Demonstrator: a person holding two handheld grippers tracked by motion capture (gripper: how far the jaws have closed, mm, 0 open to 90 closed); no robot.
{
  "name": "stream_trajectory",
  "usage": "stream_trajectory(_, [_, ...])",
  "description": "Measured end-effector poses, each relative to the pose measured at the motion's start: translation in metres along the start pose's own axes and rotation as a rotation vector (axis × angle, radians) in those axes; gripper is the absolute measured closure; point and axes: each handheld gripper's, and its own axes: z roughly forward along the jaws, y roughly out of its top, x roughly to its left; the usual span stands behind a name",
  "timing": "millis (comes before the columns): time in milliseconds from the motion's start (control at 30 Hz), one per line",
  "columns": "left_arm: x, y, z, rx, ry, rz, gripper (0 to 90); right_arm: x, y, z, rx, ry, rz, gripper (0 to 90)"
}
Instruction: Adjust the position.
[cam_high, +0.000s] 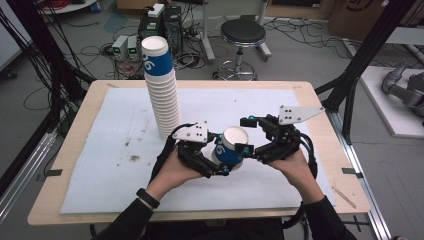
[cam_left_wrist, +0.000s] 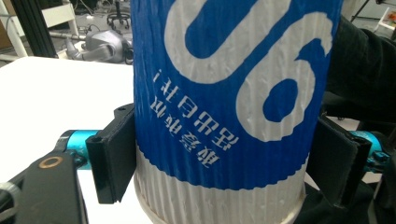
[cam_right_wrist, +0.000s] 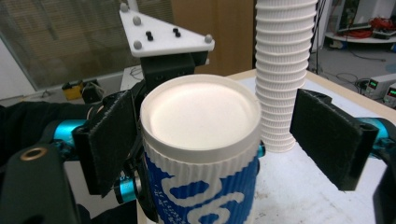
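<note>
The left tongs (cam_high: 220, 159) pinch the blue-and-white paper cup (cam_high: 231, 148) by its ribbed wall, upside down and tilted, just right of the tall cup stack (cam_high: 161, 90). The right tongs (cam_high: 248, 135) stand spread, pads either side of the cup's upturned base and off it on the far side at least. So the whole cup hangs on one grip, and that's the worry: a thin paper wall can buckle or slide if the pinch is too soft or too hard. Swing it carelessly toward the stack and that leaning tower, already bowed, may topple.

The stack stands on a pale, smudged sheet (cam_high: 120, 150) over a wooden tabletop (cam_high: 75, 135). Beyond the stack: a black round stool (cam_high: 243, 34), power supplies (cam_high: 126, 48) and loose cables on a grey floor.
</note>
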Motion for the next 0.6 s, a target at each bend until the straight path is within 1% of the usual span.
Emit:
stream_trajectory(33, [0.0, 0.0, -0.001, -0.004, 0.005, -0.007, 19.9, -0.001, 0.0, -0.001, -0.005, 0.003, -0.003, 15.1])
stream_trajectory(100, [0.002, 0.0, -0.005, 0.006, 0.008, 0.003, 20.0, -0.001, 0.001, -0.005, -0.008, 0.0, -0.003, 15.1])
stream_trajectory(133, [0.002, 0.0, -0.006, 0.002, 0.011, -0.001, 19.9, -0.002, 0.002, -0.007, -0.012, -0.004, 0.001, 15.0])
stream_trajectory(233, [0.003, 0.001, -0.011, 0.009, 0.01, -0.008, 20.0, -0.002, 0.005, -0.011, -0.001, -0.013, -0.004, 15.1])
stream_trajectory(300, [0.004, 0.001, -0.015, 0.035, 0.011, -0.013, 20.0, -0.002, 0.007, -0.013, 0.004, -0.012, -0.008, 15.0])
stream_trajectory(400, [0.005, 0.002, -0.017, 0.046, 0.005, -0.018, 20.4, -0.002, 0.008, -0.014, 0.011, -0.015, -0.009, 15.1])
stream_trajectory(500, [0.005, 0.004, -0.02, 0.072, 0.01, -0.01, 20.5, -0.003, 0.008, -0.014, 0.02, -0.011, -0.004, 15.1])
stream_trajectory(600, [0.004, 0.007, -0.024, 0.113, 0.021, -0.003, 20.5, -0.004, 0.007, -0.014, 0.027, -0.014, -0.005, 15.1])
